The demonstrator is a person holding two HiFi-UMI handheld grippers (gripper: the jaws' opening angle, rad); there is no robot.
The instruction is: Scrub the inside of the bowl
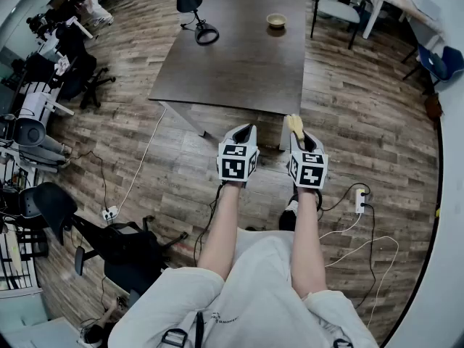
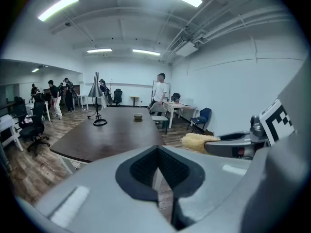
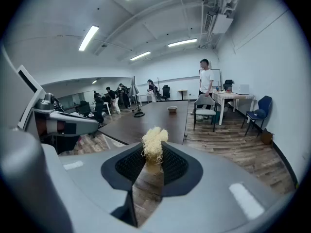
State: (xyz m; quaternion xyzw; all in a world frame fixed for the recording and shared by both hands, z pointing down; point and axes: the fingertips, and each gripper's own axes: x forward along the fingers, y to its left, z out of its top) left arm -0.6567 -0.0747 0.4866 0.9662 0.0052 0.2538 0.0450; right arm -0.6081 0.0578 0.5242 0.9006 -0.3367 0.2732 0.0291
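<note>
Your bare forearms [image 1: 308,245] and pale grey clothing sit closest, and just past them are the two grey plastic grippers, each with its black-and-white marker cube.

The left gripper [image 2: 156,171] has its ribbed black pads drawn together to a thin slit, with nothing between the jaws. The right gripper [image 3: 154,165] is clamped on a straw-coloured tuft of fibrous scrubber [image 3: 154,142], pinched low so that the frayed head stands out beyond the jaw tips.

The small, round tan bowl [image 1: 276,21] is well ahead of both pairs of jaws. It sits upright toward the far end of the long, dark brown desk [image 1: 239,56], slightly to the right of the left jaws' line and almost dead ahead of the right jaws. The near corner of the desk lies just ahead of the jaw tips, so neither gripper is over the bowl yet. A black lamp with a cone shade and ring base [image 1: 196,13] stands on the far end of the desk too, left of the bowl and well apart from it.

The bowl looks rigid and probably light. I can't tell whether it is ceramic or wood. On that smooth, matte top it would likely skate under sideways scrubbing, so plan to open the left jaws and pinch its rim wall to steady it. The scrubber looks soft and springy; its fibres should flatten against the bowl's curve, so light pressure ought to do.
</note>
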